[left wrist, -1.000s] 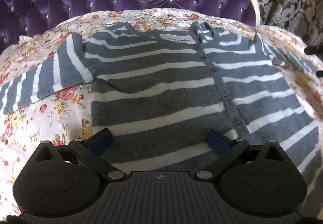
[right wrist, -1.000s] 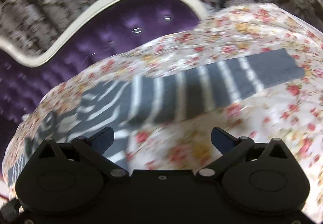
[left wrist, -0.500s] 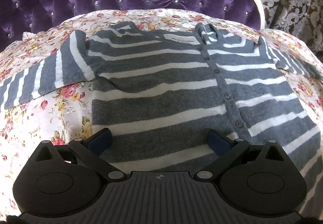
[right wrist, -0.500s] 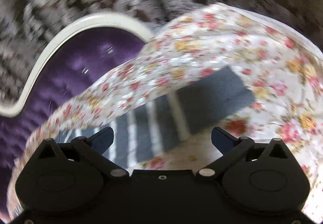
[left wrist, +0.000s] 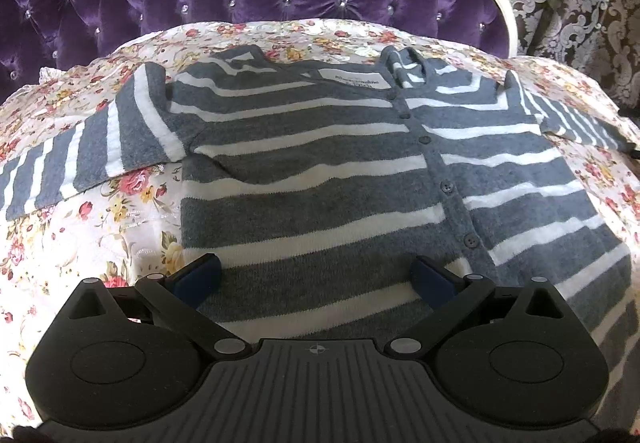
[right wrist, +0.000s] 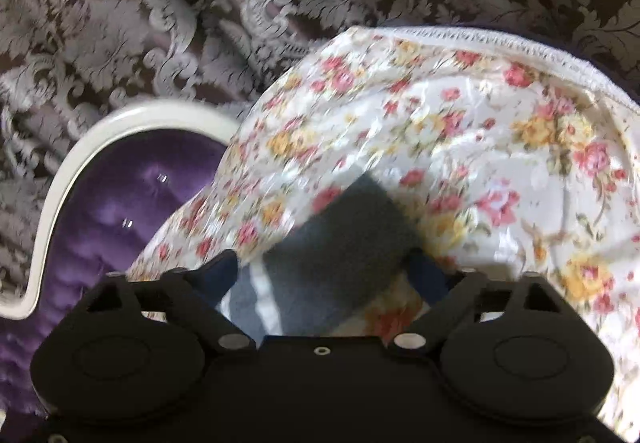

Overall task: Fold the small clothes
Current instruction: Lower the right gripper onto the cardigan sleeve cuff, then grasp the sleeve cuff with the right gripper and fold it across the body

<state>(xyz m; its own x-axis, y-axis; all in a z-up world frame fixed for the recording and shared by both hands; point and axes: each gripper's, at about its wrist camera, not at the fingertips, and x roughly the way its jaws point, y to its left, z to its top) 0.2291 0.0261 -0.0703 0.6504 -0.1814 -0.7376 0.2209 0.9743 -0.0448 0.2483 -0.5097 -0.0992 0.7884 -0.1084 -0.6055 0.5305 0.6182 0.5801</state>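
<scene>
Left gripper (left wrist: 316, 277) poised wide apart over striped cardigan (left wrist: 320, 179) mid-frame on floral bedspread (left wrist: 100, 235), neck label (left wrist: 354, 79) unreadable; right gripper (right wrist: 326, 273) spread astride sleeve cuff (right wrist: 344, 235) at lower centre.

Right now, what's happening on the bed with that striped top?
A grey-and-white striped cardigan lies spread flat, buttoned, on the floral bedspread, both sleeves out to the sides and nothing folded yet. The left tool hovers open over the hem, gripping nothing. The right tool is open too, its fingers straddling the cuff of the right sleeve; that view is blurred, so whether it touches the fabric is unclear.
</scene>
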